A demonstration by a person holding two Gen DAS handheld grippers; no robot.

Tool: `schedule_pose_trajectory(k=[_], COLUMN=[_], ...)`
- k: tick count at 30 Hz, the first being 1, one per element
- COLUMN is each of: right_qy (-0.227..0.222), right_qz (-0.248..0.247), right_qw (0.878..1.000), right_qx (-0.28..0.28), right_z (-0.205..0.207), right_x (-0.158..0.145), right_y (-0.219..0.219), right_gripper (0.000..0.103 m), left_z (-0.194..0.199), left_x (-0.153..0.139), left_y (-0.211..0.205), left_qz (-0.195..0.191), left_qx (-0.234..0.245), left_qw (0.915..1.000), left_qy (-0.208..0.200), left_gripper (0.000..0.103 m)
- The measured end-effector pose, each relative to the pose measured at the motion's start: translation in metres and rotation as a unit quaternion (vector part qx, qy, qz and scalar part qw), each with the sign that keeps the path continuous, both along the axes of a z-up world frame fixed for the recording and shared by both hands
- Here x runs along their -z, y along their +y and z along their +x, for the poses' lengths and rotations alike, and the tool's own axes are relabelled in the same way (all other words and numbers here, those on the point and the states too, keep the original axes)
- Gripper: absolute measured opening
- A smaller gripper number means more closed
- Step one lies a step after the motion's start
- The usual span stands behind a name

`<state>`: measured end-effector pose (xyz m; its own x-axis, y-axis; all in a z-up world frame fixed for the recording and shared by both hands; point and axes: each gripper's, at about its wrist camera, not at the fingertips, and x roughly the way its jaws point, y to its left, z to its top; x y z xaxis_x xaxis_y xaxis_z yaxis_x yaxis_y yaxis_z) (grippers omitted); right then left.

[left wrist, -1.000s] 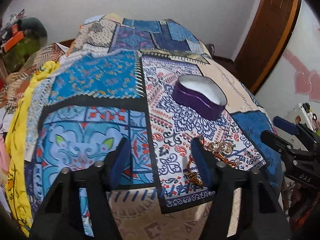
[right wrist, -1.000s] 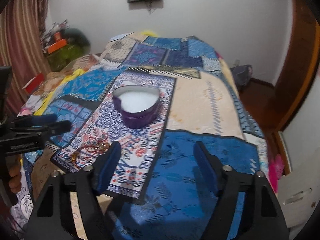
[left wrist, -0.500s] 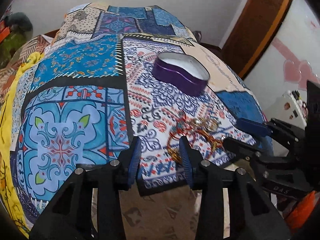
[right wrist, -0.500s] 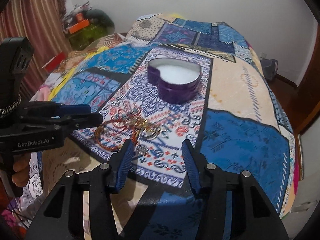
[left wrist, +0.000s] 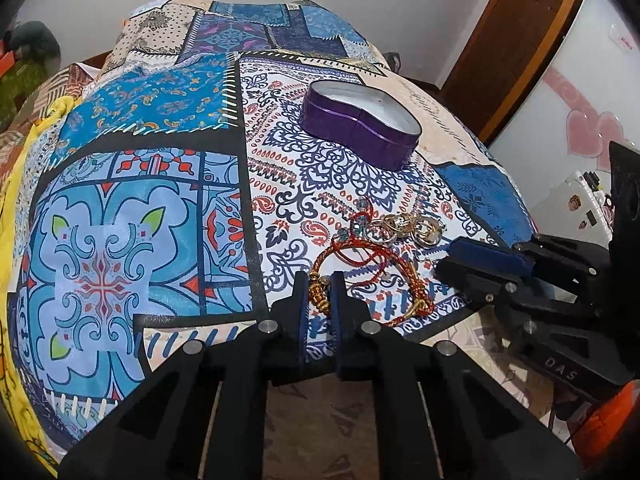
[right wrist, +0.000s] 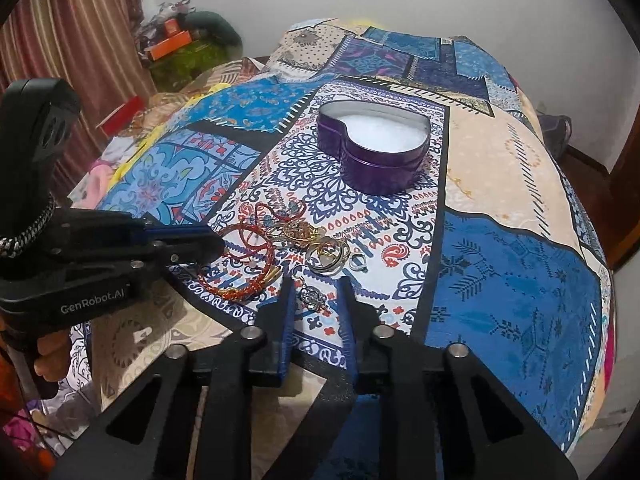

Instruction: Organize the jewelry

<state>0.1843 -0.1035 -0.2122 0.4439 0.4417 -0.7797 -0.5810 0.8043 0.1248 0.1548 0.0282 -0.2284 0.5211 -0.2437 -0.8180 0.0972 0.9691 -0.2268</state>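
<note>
A pile of jewelry lies on the patterned bedspread: a red-and-gold braided bracelet [left wrist: 372, 276] [right wrist: 240, 276], gold rings [left wrist: 404, 226] [right wrist: 320, 248] and a silver pendant [right wrist: 314, 296]. A purple heart-shaped tin [left wrist: 360, 120] [right wrist: 374, 148] with white lining stands open farther back. My left gripper [left wrist: 320, 298] is nearly shut around the bracelet's beaded end. My right gripper [right wrist: 314, 296] is narrowly open with the silver pendant between its fingers; it shows from the side in the left wrist view [left wrist: 472, 264].
The bedspread [left wrist: 160, 184] falls away at the near edge. A wooden door frame [left wrist: 516, 40] stands at the right. Clutter and a curtain [right wrist: 80, 40] sit left of the bed. The left gripper's body [right wrist: 80, 264] shows in the right wrist view.
Both grippers moved forward and down to the jewelry pile and closed from wide open to narrow. The left one now pinches the bracelet's end; the right one straddles the pendant.
</note>
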Motion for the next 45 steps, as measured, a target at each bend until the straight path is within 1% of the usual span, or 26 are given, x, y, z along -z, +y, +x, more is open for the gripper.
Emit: schedule_pose_trajectory(k=[4, 8, 15, 21, 27, 34, 41, 45], right_qy=[0.005, -0.004, -0.028, -0.061, -0.087, -0.118, -0.136, -0.137], right_qz=[0.022, 0.025, 0.036, 0.043, 0.054, 0.053, 0.057, 0.057], right_qw=[1.0, 0.999, 0.998, 0.996, 0.993, 0.99, 0.987, 0.987], right_qx=[0.012, 0.02, 0.037, 0.048, 0.057, 0.062, 0.063, 0.067], right_z=[0.0, -0.004, -0.009, -0.014, -0.012, -0.006, 0.01, 0.024], right_x=[-0.003, -0.011, -0.031, -0.052, -0.071, -0.087, -0.095, -0.092], right_y=[-0.006, -0.01, -0.019, -0.023, -0.029, -0.031, -0.029, -0.029], right_gripper=[0.011, 0.011, 0.011, 0.011, 0.011, 0.011, 0.011, 0.011], left_z=[-0.004, -0.011, -0.017, -0.02, -0.016, -0.006, 0.012, 0.025], left_x=[-0.012, -0.036, -0.072, -0.098, -0.116, -0.131, -0.14, -0.141], left_y=[-0.001, 0.0, -0.002, -0.001, 0.001, -0.002, -0.011, -0.017], left_qz=[0.014, 0.031, 0.038, 0.03, 0.018, 0.03, 0.039, 0.029], left_qx=[0.002, -0.002, -0.001, -0.01, -0.012, -0.019, -0.008, 0.0], left_qw=[0.9996, 0.9975, 0.9928, 0.9881, 0.9845, 0.9798, 0.9755, 0.9742], left_qy=[-0.024, -0.064, -0.113, -0.15, -0.174, -0.197, -0.216, -0.224], left_gripper=[0.009, 0.009, 0.009, 0.009, 0.009, 0.009, 0.009, 0.009])
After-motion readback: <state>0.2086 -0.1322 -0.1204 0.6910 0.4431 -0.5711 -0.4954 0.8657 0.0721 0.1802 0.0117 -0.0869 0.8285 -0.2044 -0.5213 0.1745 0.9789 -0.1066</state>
